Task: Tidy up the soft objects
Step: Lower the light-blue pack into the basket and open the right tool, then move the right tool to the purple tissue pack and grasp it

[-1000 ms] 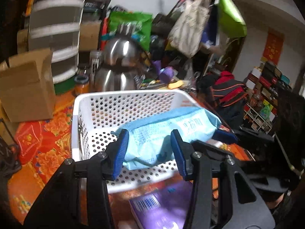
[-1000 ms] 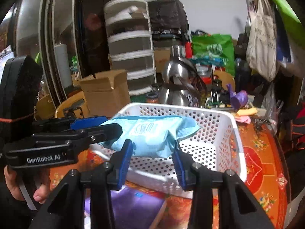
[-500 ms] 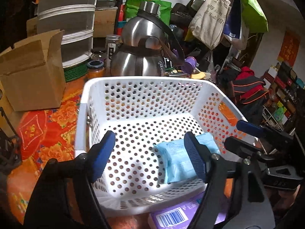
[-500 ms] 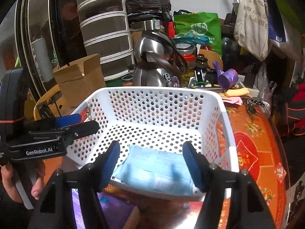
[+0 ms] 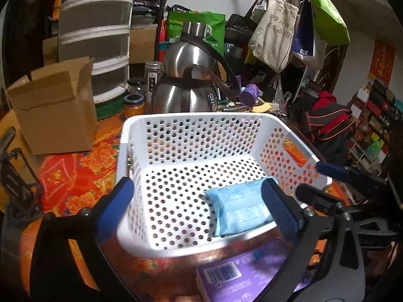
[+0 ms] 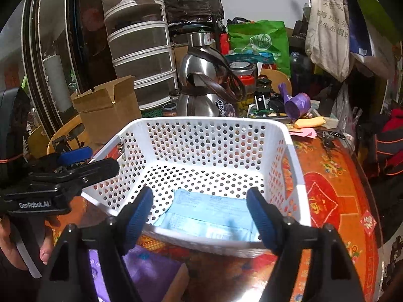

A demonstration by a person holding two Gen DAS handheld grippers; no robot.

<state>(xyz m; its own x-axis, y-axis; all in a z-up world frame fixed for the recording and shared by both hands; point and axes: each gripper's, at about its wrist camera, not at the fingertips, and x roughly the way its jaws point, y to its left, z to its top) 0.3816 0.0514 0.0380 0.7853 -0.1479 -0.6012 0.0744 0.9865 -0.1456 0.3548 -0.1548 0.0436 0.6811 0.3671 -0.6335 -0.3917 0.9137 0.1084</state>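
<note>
What changed: one second ago I held the light blue soft plastic pack (image 5: 239,207) in the air between both my grippers, above the white perforated plastic basket (image 5: 191,123); now it lies flat on the basket floor and nothing holds it.
Pack position: in the left wrist view it is in the lower right part of the basket, against the near wall; in the right wrist view (image 6: 209,217) it is at the bottom centre, just behind the near rim (image 6: 201,239).
Left gripper (image 5: 199,214): my fingers stand wide open and empty, one blue pad (image 5: 114,207) at the lower left and the other at the lower right, where it overlaps the end of the pack in the picture; I cannot tell if it touches it.
Right gripper (image 6: 200,217): also wide open and empty, the pads on both sides of the pack in the picture, above the near rim.
Meaning for the task: I judge this pack is finished, it is put away in the basket.
Next thing: the purple flat pack with a barcode (image 5: 241,274) lies on the orange flowered table (image 5: 73,173) just before the basket, at the bottom of both views (image 6: 148,271); it is probably my next object, and it is not yet touched.
Care: the basket is light, so I should pull back without hitting its rim.
</note>
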